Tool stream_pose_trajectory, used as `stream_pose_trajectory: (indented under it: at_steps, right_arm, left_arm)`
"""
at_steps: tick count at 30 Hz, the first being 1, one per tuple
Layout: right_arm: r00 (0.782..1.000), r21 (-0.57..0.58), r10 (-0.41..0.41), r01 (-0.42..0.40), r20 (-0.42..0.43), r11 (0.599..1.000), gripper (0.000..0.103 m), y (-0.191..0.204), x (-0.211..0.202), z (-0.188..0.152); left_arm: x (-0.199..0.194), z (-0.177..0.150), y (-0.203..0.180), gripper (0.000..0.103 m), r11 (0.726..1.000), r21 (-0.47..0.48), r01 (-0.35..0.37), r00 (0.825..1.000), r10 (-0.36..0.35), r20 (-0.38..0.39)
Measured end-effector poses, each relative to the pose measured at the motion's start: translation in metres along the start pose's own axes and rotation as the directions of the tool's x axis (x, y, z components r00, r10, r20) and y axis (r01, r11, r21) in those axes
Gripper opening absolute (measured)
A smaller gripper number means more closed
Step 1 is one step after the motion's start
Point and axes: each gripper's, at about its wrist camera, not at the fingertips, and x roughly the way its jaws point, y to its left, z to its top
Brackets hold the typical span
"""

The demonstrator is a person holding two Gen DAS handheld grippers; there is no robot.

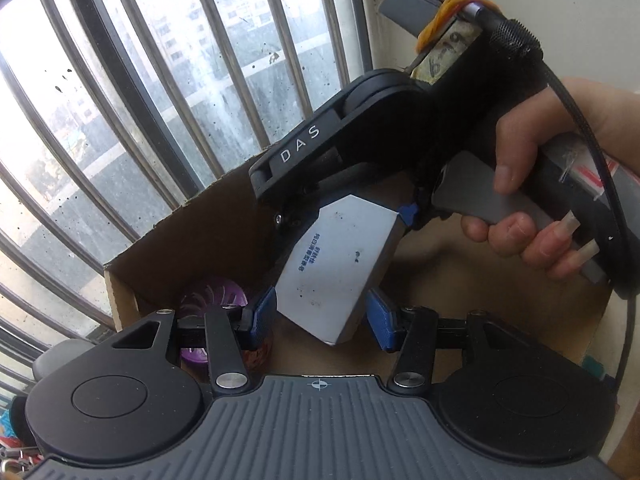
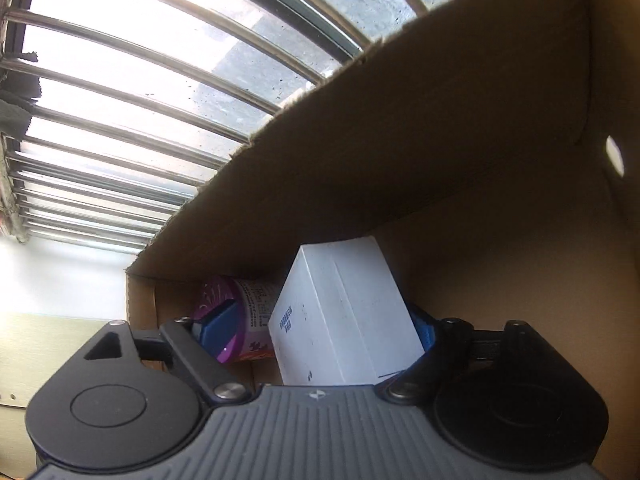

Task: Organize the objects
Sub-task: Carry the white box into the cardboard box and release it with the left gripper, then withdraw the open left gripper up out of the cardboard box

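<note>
A white box with blue print (image 1: 336, 268) hangs tilted inside a brown cardboard box (image 1: 192, 248). In the left wrist view the right gripper (image 1: 400, 220) comes from above and seems to hold its top end. My left gripper (image 1: 320, 316) has its blue pads on either side of the box's lower end, apart from it. In the right wrist view the white box (image 2: 344, 316) fills the space between the right gripper's (image 2: 320, 332) blue fingers (image 2: 218, 330). A purple round container (image 2: 248, 312) lies in the carton's left corner; it also shows in the left wrist view (image 1: 216, 296).
The carton's far wall (image 2: 400, 140) rises close ahead, with a hole in its right side (image 2: 615, 156). A barred window (image 1: 140, 80) stands behind the carton. A white wall (image 1: 580, 20) is at the right.
</note>
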Motion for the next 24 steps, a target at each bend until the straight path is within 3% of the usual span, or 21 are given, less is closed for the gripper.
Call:
stream_pose_trajectory:
  at_steps: [4,8,11,12,15,18,21,24]
  right_arm:
    - [0.996,-0.027,-0.062,0.064,0.057,0.998,0.089,-0.01,-0.021,-0.003]
    - [0.996,-0.024,-0.031,0.033,0.078,0.999,0.086,-0.018,-0.032,-0.001]
    - [0.995,-0.077,-0.043,0.05,0.087,0.996,0.063,-0.015,-0.031,-0.008]
    - [0.993,-0.102,-0.053,0.063,0.101,0.993,0.048,-0.013,-0.029,-0.011]
    - [0.988,-0.143,-0.086,0.103,0.125,0.984,0.035,-0.014,-0.023,-0.017]
    - [0.991,-0.14,-0.064,0.08,0.118,0.987,0.034,-0.015,-0.021,-0.013]
    - [0.994,-0.124,-0.036,0.049,0.102,0.991,0.034,-0.018,-0.017,-0.011]
    - [0.996,-0.087,-0.001,0.009,0.084,0.996,0.034,-0.026,-0.017,0.003]
  left_arm:
    - [0.006,0.003,-0.003,0.05,1.0,0.025,-0.007,1.0,0.007,-0.019]
    - [0.018,0.007,-0.005,0.046,0.998,0.066,0.007,0.998,-0.003,-0.055]
    - [0.025,0.008,-0.008,0.036,0.994,0.105,0.025,0.996,-0.016,-0.087]
    - [0.027,0.008,-0.011,0.036,0.992,0.121,0.026,0.995,-0.015,-0.096]
    - [0.035,0.008,-0.017,0.035,0.986,0.165,0.011,0.991,0.011,-0.132]
    - [0.039,0.008,-0.018,0.034,0.98,0.196,-0.032,0.988,0.06,-0.14]
    - [0.042,0.006,-0.017,0.027,0.967,0.238,-0.094,0.981,0.13,-0.144]
    - [0.045,0.003,-0.008,0.026,0.969,0.209,-0.128,0.975,0.162,-0.154]
